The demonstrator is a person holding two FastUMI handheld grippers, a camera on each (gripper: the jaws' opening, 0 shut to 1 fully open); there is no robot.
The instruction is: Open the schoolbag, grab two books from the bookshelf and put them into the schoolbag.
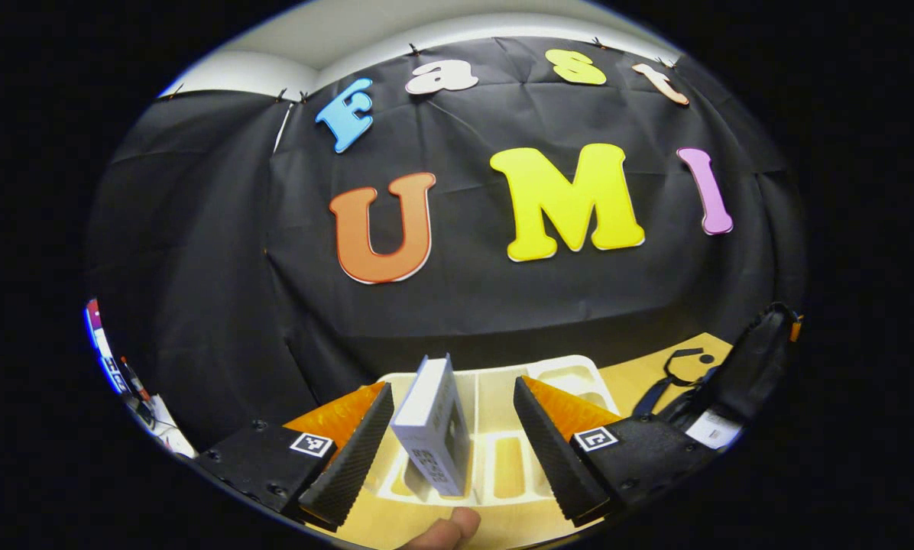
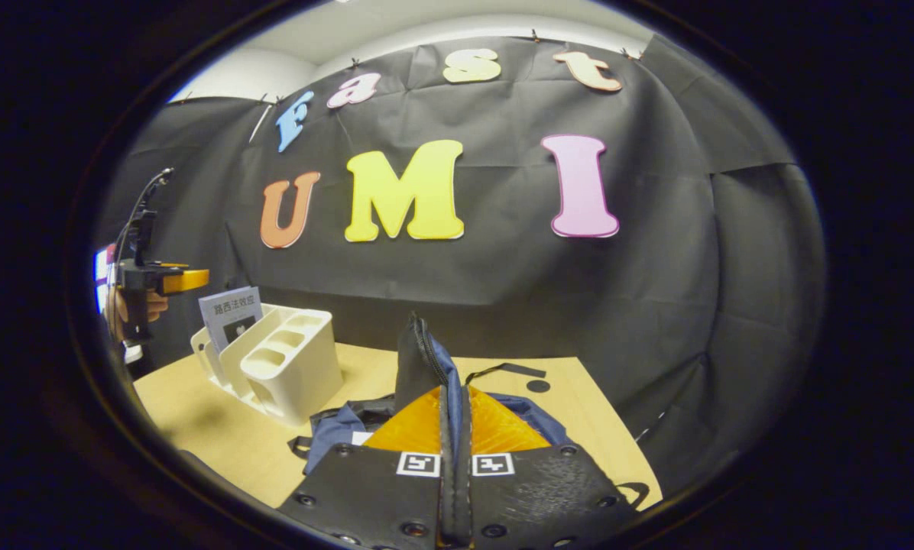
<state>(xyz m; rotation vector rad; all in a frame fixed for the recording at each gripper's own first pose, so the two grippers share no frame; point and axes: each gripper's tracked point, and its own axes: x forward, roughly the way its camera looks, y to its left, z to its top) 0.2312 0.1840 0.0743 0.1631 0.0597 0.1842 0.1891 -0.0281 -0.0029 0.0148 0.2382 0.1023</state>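
left gripper point(image 1: 452, 439) spread wide — book point(image 1: 432, 428) standing between its fingers, ungrasped, in the rack point(image 1: 572, 378) below | right gripper point(image 2: 455, 458) clenched on the schoolbag point(image 2: 419, 359) flap just ahead, bag open | no book packed yet — both remain

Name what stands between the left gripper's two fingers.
In the left gripper view, a grey book stands upright in the white bookshelf, between the left gripper's open fingers; neither finger touches it.

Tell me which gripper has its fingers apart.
The left gripper: its fingers stand wide apart around the upright book. The right gripper is shut on the schoolbag flap.
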